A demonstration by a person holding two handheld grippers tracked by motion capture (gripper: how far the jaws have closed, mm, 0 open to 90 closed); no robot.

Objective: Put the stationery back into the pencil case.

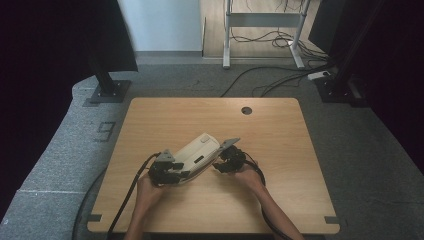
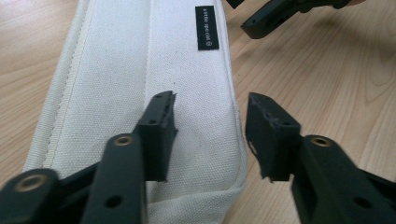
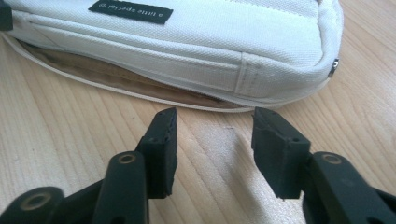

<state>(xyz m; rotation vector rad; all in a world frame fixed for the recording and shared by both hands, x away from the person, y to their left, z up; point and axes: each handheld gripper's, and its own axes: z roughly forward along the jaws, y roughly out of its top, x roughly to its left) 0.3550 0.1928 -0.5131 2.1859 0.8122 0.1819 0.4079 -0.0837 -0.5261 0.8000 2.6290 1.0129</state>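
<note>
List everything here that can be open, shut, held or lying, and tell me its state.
White pouch: lying flat on the table, held by neither gripper.
Left gripper: open, jaws straddling the pouch's corner edge.
Right gripper: open, empty, just short of the pouch.

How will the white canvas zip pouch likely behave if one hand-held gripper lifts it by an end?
The white canvas zip pouch is woven fabric with soft rounded corners, so it would probably sag rather than stay rigid. Its coarse weave should grip, not slip. Lying flat and broad on the wooden table, it seems unlikely to roll, and would likely slide if pushed.
</note>
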